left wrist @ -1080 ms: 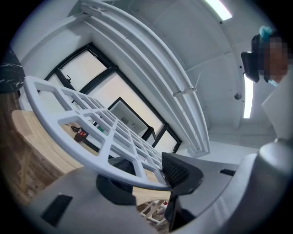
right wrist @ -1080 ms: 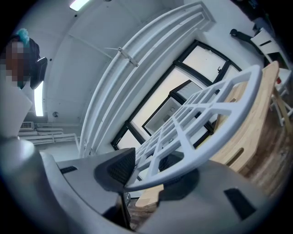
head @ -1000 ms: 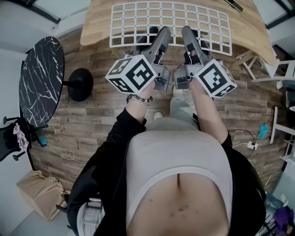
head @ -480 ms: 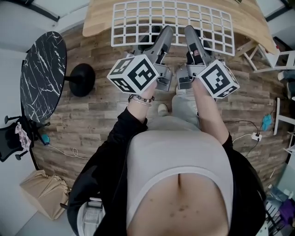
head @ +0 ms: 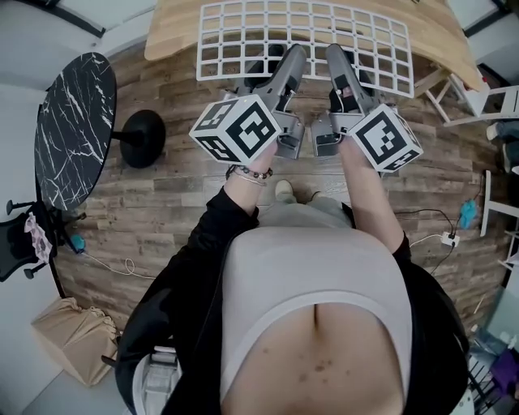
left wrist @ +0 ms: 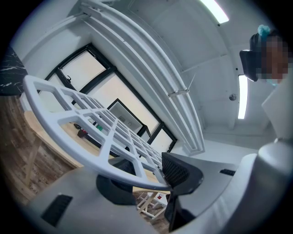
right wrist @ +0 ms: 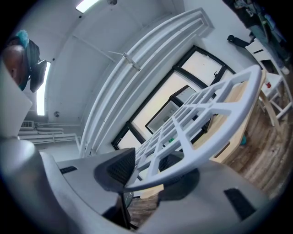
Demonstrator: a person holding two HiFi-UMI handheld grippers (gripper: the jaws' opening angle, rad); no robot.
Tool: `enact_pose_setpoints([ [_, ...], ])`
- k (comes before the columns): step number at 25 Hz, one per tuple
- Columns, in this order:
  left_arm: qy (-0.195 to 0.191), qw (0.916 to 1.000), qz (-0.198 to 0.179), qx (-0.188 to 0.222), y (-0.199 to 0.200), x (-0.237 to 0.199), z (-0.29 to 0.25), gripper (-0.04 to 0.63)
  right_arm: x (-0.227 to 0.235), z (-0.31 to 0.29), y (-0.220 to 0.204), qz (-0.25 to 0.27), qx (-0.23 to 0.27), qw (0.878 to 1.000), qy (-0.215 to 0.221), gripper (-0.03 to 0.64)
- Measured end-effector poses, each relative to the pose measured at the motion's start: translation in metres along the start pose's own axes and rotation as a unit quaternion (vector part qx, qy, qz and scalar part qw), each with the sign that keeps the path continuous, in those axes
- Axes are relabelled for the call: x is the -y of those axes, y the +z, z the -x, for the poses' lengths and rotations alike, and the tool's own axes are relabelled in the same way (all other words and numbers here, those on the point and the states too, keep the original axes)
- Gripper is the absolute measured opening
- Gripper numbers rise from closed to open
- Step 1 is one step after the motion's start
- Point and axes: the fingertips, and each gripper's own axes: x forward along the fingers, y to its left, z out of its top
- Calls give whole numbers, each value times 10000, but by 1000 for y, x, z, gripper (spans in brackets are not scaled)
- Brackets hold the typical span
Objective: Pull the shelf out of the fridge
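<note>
Nearest to the camera is the person's own body, with both forearms stretched forward over the wooden floor (head: 162, 194), and one foot (head: 284, 190) shows just below the hands. A little farther, the left tool (head: 284, 69) and the right tool (head: 340, 69) lie close side by side, both pointing away from the person. Each of them is closed on the near rim of the white grid shelf (head: 308, 24); in the two gripper views the rim bar sits between the dark pads and is pressed by them. The shelf is therefore carried in the air, roughly flat, and its far part reaches over the light wooden bench (head: 174, 32). No fridge appears in any view, so the shelf seems to be already out of it. The main danger is probably the grip itself: the shelf is held only at one edge and near its middle, so its weight may turn it down in the pads or tip it to the left or right, and then it could slip out. The far edge could also knock the bench if it is lowered carelessly. The cables (head: 113, 271) on the floor, at the left and the right, could catch a foot if the person steps without looking.
</note>
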Motion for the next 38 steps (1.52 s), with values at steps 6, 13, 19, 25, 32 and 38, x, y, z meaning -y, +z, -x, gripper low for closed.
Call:
enact_pose_setpoints([
  [6,58,10000,-37,52,-12,19,5,175,4,20,8,-42,-29,10000,75,163],
  [13,156,9997,3,179,-37,55,18,175,9,61,22,-20,-150,9998,159,163],
  [19,261,9993,77,237,-56,74,31,175,13,89,25,8,-289,9994,192,163],
  [25,309,9992,20,267,-75,99,44,175,16,122,30,13,-312,9991,273,164],
  [32,316,9991,54,265,-78,103,49,175,12,128,30,79,-339,9990,296,166],
  [38,307,9992,9,250,-75,101,49,175,11,126,29,63,-328,9989,326,167],
])
